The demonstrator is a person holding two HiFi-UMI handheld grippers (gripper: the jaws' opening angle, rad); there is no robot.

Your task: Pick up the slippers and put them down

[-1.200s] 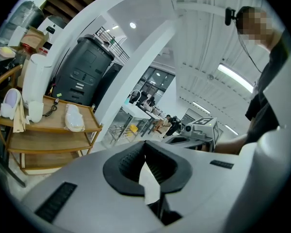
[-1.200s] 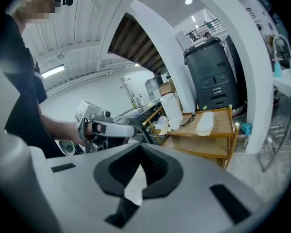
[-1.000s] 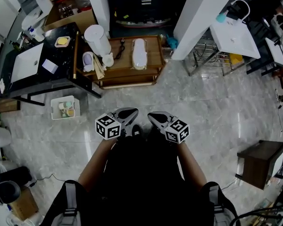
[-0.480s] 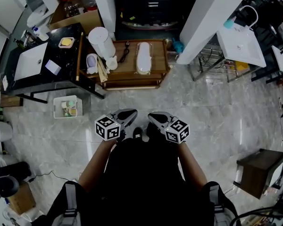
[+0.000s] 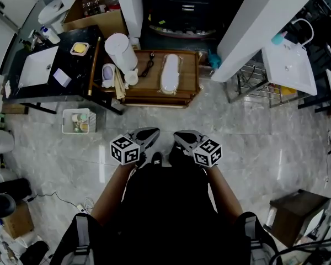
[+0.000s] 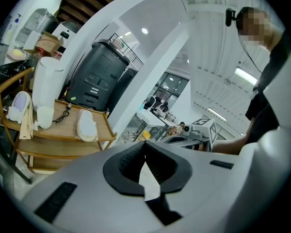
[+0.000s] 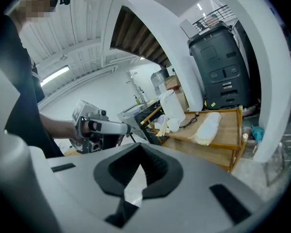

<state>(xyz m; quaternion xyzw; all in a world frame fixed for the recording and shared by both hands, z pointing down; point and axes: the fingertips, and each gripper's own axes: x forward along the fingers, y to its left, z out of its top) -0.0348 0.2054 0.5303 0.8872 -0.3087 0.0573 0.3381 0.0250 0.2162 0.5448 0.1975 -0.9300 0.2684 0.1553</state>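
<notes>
The only markings that can be made out are the black-and-white square markers on each gripper's cube; the small stickers on the dark grey bin (image 6: 99, 76) behind the cart are too small to read.

The left gripper (image 6: 145, 147) has its jaws pressed together, the ribbed dark pads meeting along one line with nothing between them. The right gripper (image 7: 140, 148) is the same: jaws together, empty. In the head view the two are held side by side just in front of the person's body, above the grey marble floor (image 5: 254, 137), their tips angled toward each other but apart. Each gripper shows in the other's view, off to the side.

The white slipper (image 5: 170, 73) lies well ahead of both grippers on the top shelf of a wooden cart (image 5: 188, 95), lengthwise, touched by neither tool. It reads as one long pale shape; whether it is a single slipper or a stacked pair cannot be told. On the same shelf, further toward the left gripper's side, lie a black cable (image 5: 149, 64) and a tall white canister (image 5: 119, 48). Left of the left gripper, a white basket (image 5: 77, 121) sits on the floor beside a black table (image 5: 71, 87).
</notes>
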